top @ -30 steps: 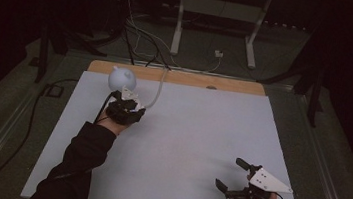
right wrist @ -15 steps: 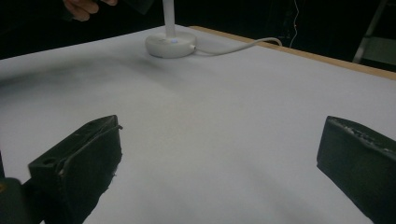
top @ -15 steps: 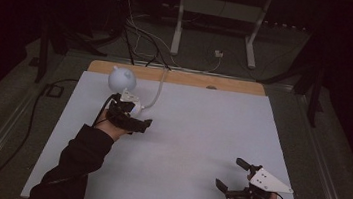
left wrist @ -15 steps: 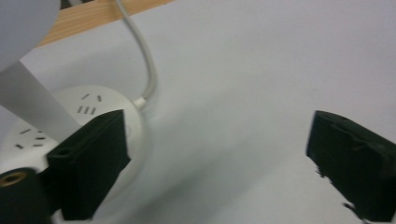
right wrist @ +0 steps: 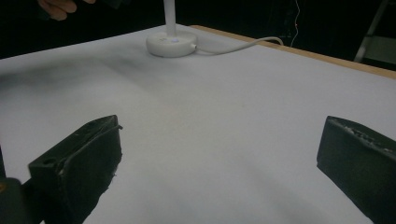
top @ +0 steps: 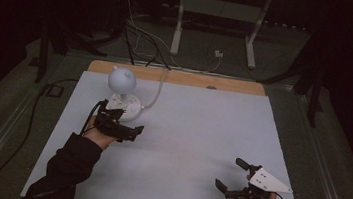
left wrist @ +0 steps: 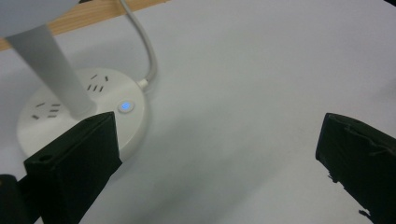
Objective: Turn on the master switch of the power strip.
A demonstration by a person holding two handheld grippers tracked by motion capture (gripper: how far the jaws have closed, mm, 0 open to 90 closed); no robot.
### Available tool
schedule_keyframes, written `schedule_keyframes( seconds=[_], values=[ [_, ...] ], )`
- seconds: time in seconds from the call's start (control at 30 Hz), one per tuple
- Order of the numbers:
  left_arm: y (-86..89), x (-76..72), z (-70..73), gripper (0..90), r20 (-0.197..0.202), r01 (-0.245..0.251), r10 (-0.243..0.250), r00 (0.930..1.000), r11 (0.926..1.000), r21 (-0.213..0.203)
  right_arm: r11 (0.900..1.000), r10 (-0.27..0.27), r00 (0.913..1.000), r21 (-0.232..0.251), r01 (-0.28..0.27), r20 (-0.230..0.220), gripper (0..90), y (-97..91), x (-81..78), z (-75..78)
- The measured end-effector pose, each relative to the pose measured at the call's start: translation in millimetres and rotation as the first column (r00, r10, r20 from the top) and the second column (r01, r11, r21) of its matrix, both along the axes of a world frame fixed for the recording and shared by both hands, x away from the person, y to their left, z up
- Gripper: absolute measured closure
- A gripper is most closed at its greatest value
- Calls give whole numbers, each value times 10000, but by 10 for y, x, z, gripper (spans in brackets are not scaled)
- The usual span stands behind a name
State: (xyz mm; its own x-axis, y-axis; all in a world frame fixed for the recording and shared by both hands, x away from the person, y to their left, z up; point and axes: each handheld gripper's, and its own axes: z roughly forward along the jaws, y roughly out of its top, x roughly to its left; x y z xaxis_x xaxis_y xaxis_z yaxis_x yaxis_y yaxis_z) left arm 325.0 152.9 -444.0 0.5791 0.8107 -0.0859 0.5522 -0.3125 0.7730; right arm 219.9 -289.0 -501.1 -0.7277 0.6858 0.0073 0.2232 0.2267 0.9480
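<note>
two grippers are on the table (top: 196,132), and each view gives you something different. from the high view your left gripper (top: 128,130) sits at about 10 o'clock of the white sheet, just beside the desk lamp (top: 124,93); your right gripper (top: 237,177) rests near 5 o'clock, well apart from it, with its grey three-cornered plate (top: 267,181) on top. that view shows the lamp's round white head (top: 122,78), which your left gripper view cuts off at the top edge.

your left gripper view shows what the high view cannot: the lamp's round base (left wrist: 70,109) carries several socket slots (left wrist: 97,84) and a small button glowing blue (left wrist: 125,107), with the white stem (left wrist: 51,70) rising from it. your left jaw overlaps the near edge of the base in the picture; whether it touches, you cannot tell. the jaws stand wide apart with bare sheet between them.

your right gripper view shows the base far off at 11 o'clock (right wrist: 171,44), its white cable (right wrist: 238,45) running off toward the wooden table edge (right wrist: 327,58). its jaws are also spread wide, holding nothing. part of your other hand (right wrist: 58,6) sits at the top left corner.

beyond the table, at 12 o'clock, cables (top: 141,35) lie on the dark floor by a white metal frame (top: 214,13).
</note>
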Motion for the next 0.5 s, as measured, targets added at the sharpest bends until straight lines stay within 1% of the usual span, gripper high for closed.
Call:
schedule_keyframes(
  seconds=[0.1,0.13,0.27,0.37,0.4,0.47,0.5],
  values=[
    [48,-64,-14,2,64,16,-17,10000,9999,113,10000,-6,10000,-18,6,2,0,2,-2,2],
    [61,-84,-23,2,82,7,-9,10000,9998,218,10000,-4,10000,-21,4,6,0,2,-3,2],
    [110,-169,-72,2,115,109,-112,9999,9998,185,10000,18,10000,-19,-18,-3,0,9,-3,1],
    [133,-238,-124,2,112,162,-165,9998,9996,247,10000,27,10000,-35,-27,-40,0,16,-2,-3],
    [137,-263,-142,2,142,101,-105,9998,9995,289,10000,30,10000,-45,-30,-43,0,17,-2,-4],
    [153,-308,-175,2,84,147,-149,9999,9996,239,10000,30,10000,-42,-30,-53,0,16,-3,-5],
    [161,-330,-190,2,97,127,-130,9999,9995,285,10000,30,10000,-40,-30,-52,0,15,-4,-4]
  ],
)
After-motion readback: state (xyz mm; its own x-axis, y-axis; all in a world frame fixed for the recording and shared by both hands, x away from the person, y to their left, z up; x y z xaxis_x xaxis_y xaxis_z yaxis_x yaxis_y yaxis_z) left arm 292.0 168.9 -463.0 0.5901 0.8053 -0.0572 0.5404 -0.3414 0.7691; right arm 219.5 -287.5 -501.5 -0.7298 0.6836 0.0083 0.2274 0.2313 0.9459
